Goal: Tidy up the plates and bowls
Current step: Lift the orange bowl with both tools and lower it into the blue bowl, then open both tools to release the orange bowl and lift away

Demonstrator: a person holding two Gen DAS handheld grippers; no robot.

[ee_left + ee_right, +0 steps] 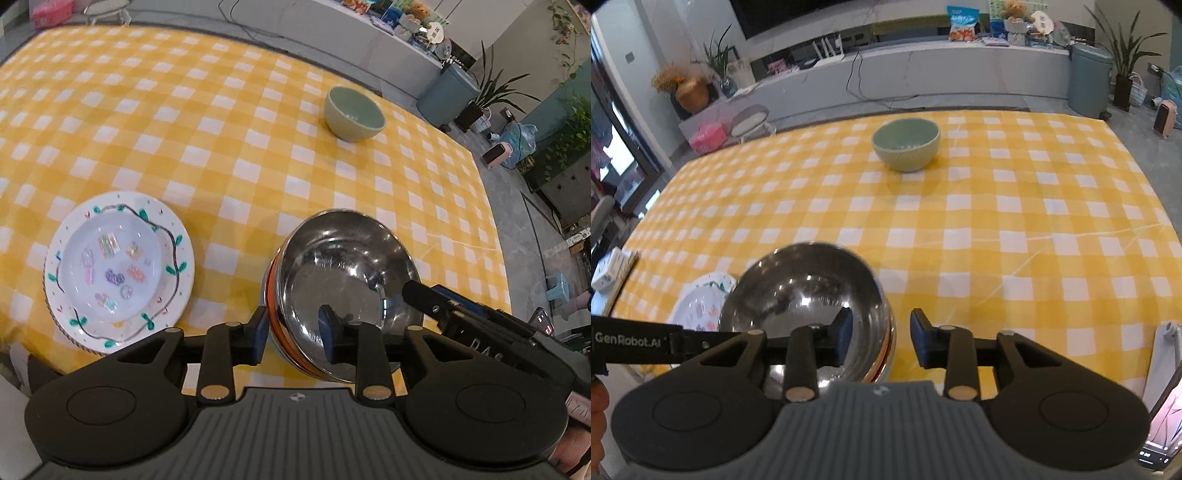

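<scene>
Steel bowl (pixel 347 273), mirror-bright with an orange band beneath its rim, sits straddled at the rim by the left gripper (pixel 293 334) and right gripper (pixel 881 338), both parted, neither clamping.

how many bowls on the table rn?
2 clearly: green bowl at the far side, steel bowl near, between both grippers' jaws. An orange edge under the steel one hints at another nested bowl; can't confirm.
</scene>
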